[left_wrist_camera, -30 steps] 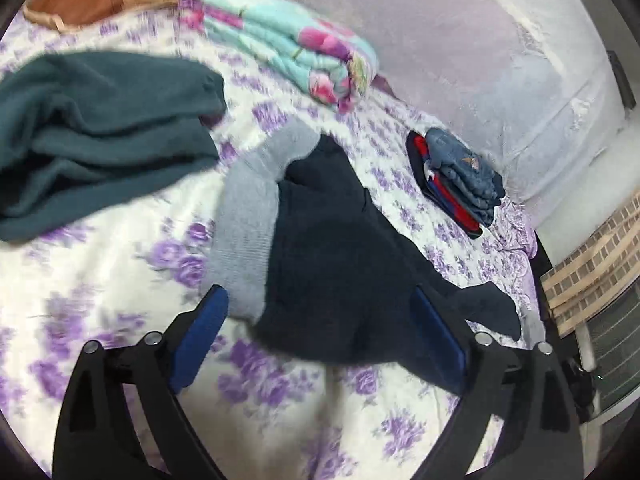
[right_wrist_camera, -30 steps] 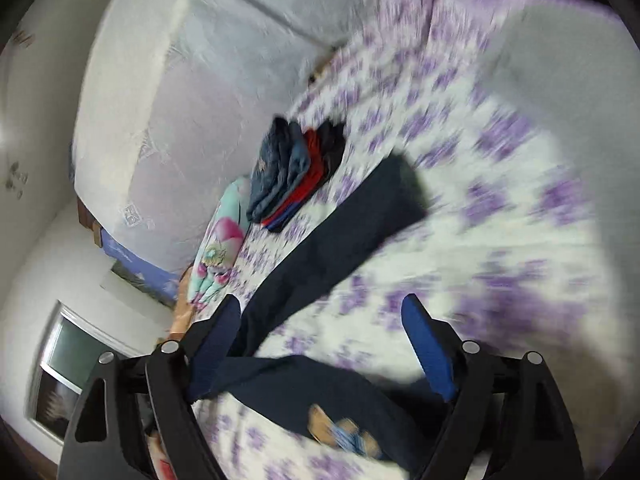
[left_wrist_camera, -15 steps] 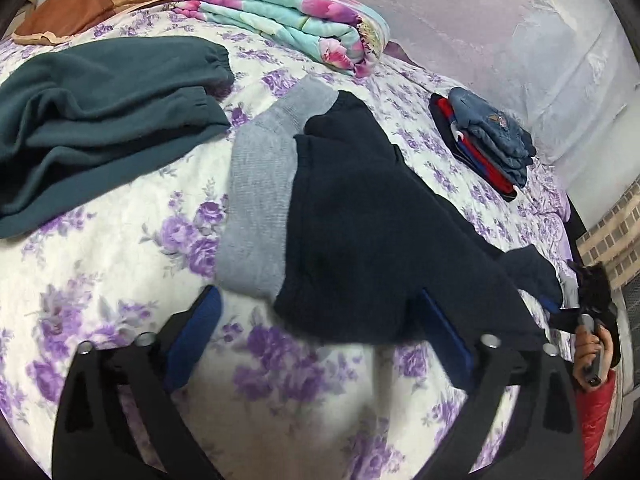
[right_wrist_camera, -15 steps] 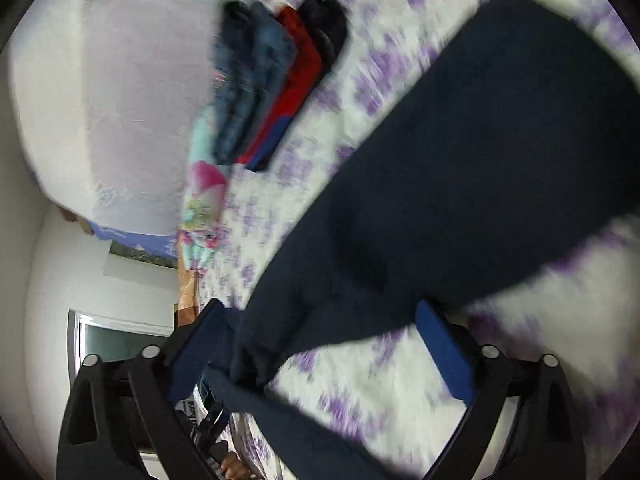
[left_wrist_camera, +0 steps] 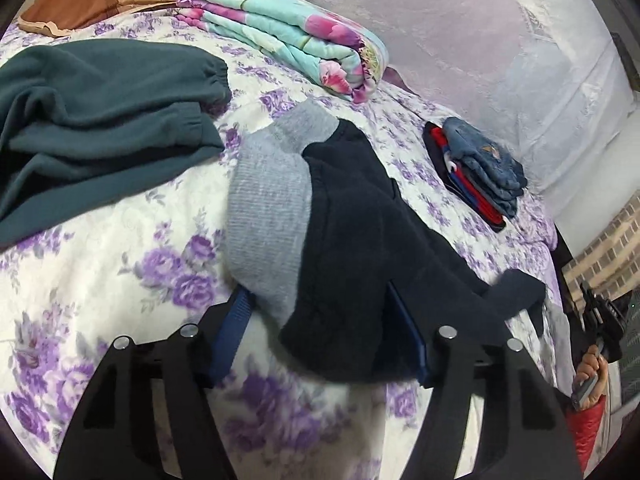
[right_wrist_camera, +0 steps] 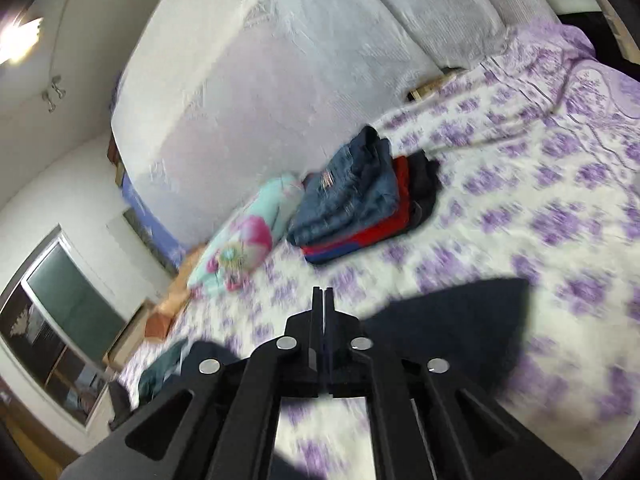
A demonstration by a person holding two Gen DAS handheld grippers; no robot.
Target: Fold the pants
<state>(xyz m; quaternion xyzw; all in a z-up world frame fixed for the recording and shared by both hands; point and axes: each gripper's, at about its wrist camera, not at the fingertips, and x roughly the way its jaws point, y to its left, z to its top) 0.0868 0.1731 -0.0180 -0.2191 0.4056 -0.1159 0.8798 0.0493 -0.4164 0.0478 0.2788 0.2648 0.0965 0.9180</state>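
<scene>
Fingers of the left gripper (left_wrist_camera: 320, 332) have just been closing around the waist end of the dark navy pants (left_wrist_camera: 360, 240), and the grey waistband (left_wrist_camera: 268, 216) and the navy fabric beside it now bunch between the blue pads, which look to be pressing on the cloth from both sides. The pants lie across the flowered bedspread (left_wrist_camera: 120, 264), waist close to this gripper and legs running away toward the far right edge of the bed, where one leg end is raised off the cover. In its own view the right gripper (right_wrist_camera: 322, 300) shows its two fingers pressed together, having just snapped closed; dark navy cloth lies right behind and under the fingers, yet whether a thin fold of the leg is pinched between them I cannot tell, since the tips themselves look bare and the picture is blurred. In the left view a hand (left_wrist_camera: 588, 372) shows at the far right edge beside that raised leg end. This looks like the first fold, with both ends of the pants being taken up. Next, I judge, the leg end has to be carried over toward the waistband and laid flat, with both ends kept taut so the fabric does not crumple. Further off lie green sweatpants (left_wrist_camera: 92, 120) to the left, a stack of folded clothes (left_wrist_camera: 476, 168) to the right, and a folded floral blanket (left_wrist_camera: 288, 36) near the pale padded headboard (right_wrist_camera: 280, 80).
</scene>
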